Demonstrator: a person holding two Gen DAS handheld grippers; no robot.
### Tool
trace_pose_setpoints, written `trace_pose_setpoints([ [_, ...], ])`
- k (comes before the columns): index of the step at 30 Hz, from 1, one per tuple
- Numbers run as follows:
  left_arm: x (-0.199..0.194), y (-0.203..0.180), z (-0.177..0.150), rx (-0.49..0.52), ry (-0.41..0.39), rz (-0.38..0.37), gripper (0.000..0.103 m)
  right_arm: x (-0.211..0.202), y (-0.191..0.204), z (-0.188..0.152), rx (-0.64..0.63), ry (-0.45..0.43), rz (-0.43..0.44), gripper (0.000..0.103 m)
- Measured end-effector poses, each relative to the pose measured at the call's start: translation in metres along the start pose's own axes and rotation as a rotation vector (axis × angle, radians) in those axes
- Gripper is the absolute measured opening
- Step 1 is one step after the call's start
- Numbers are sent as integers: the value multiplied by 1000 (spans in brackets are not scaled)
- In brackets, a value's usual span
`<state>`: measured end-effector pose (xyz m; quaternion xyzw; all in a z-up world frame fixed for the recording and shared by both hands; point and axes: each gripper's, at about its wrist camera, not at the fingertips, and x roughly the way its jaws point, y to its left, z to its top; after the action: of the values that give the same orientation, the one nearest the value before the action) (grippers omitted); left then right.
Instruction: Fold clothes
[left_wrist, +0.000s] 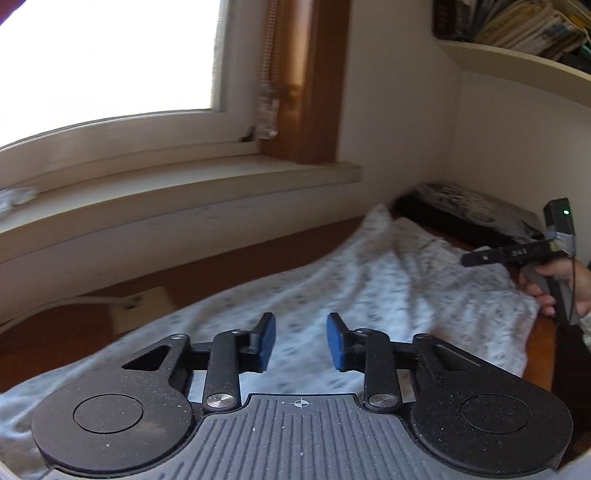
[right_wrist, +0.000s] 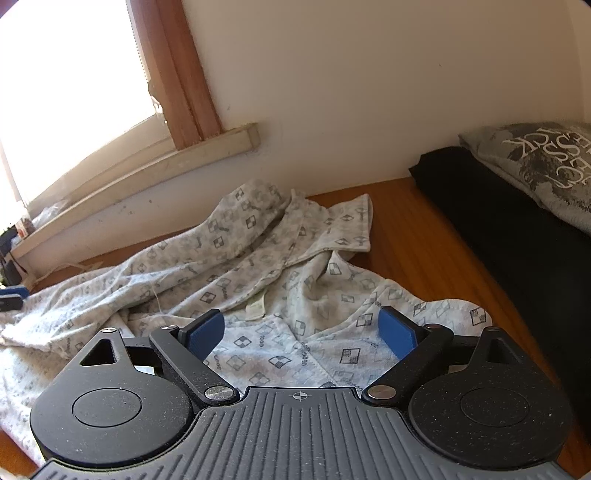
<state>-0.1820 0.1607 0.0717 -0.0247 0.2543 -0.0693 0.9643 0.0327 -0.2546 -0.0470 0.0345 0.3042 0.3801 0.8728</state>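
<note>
A pale pyjama top (right_wrist: 258, 258) with a small grey checked print lies crumpled and spread over the wooden table (right_wrist: 424, 229). Its collar and label face up. My right gripper (right_wrist: 301, 334) hovers low over the near collar area, its blue pads wide apart with nothing between them. In the left wrist view the same garment (left_wrist: 369, 288) stretches away under my left gripper (left_wrist: 301, 339). That gripper's blue pads stand a short gap apart, with nothing clamped. The right gripper (left_wrist: 469, 259), held by a hand (left_wrist: 561, 291), shows at the garment's far right edge.
At the back right lie a folded black garment (right_wrist: 498, 221) and a grey printed shirt (right_wrist: 535, 162). A window sill (left_wrist: 184, 199) and wall bound the table's far side. Above the corner is a bookshelf (left_wrist: 517, 55), and a pale box (left_wrist: 144, 306) sits by the wall.
</note>
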Motion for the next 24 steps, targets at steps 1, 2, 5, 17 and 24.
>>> trace_pose_setpoints([
  [1,5,-8,0,9,8,-18,33,0,-1,0,5,-2,3,90],
  [2,11,-16,0,18,16,-36,33,-1,-2,0,10,-4,6,90],
  [5,27,-42,-2,58,42,-77,39,-1,-3,0,14,-6,9,90],
  [17,59,-93,-9,208,91,-121,57,-2,-4,-2,32,-13,19,90],
  [24,71,-90,-6,200,95,-97,40,-5,-14,-2,92,-38,43,90],
])
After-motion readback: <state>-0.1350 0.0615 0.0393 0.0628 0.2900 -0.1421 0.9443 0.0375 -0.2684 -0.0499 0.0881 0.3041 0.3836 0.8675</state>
